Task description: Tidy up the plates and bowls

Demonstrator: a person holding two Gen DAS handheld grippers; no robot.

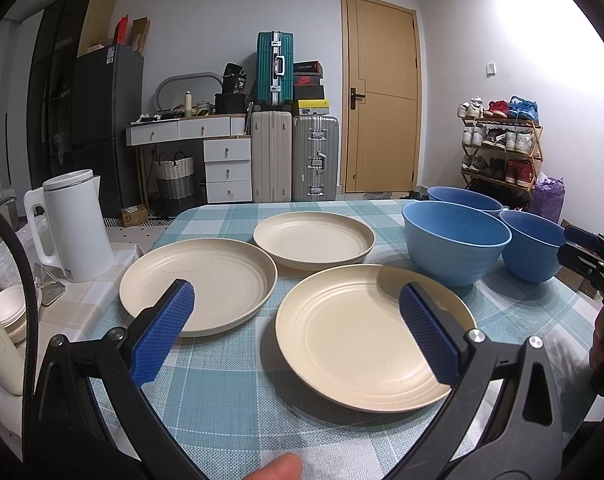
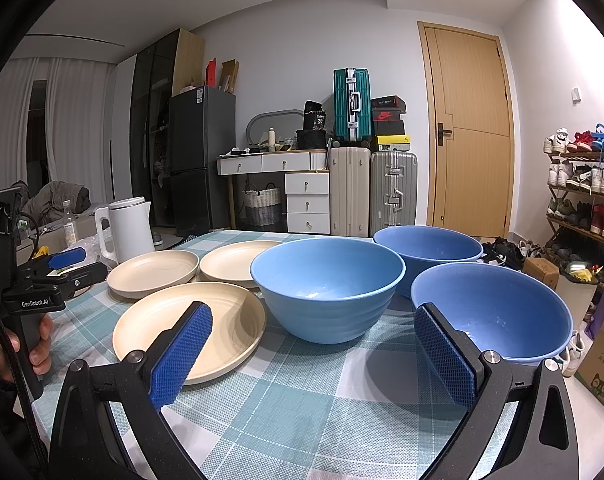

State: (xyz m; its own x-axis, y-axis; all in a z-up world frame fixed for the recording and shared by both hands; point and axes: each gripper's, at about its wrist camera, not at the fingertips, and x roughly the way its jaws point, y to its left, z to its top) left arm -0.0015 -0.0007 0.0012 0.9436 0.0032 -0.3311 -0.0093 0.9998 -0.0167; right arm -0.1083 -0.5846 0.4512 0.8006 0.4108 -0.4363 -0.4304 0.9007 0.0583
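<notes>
Bench [image 1: 222,400] has a teal-and-white check cloth [image 2: 302,400]. On it are three cream plates and three blue bowls, all lying separately, none stacked.

Landmark is the mid bowl [image 2: 327,288], nearest bench centre. The near plate [image 1: 371,336] lies just left of it, closer to the holder. The far plate [image 1: 313,240] lies left of it, toward the far edge. The left plate [image 1: 198,284] is further left again, just beside both other plates; whether the rims touch is unclear. The back bowl [image 2: 427,258] sits behind and right of the mid bowl, very close. The right bowl [image 2: 491,310] sits right of the mid bowl, near the bench's right edge. All bowls are upright and empty.

A white kettle [image 1: 72,226] stands well left of the mid bowl, off the cloth.

Left claw [image 1: 298,334] is wide open and holds nothing. It hovers above the near plate, one blue pad over the left plate and the other over the near plate. A fingertip [image 1: 278,468] shows at the bottom edge.

Right claw [image 2: 313,354] is wide open and empty, low over the cloth in front of the mid bowl, with its right pad in front of the right bowl. A hand [image 2: 18,348] grips the left claw's handle, seen at the left edge of the right wrist view.
</notes>
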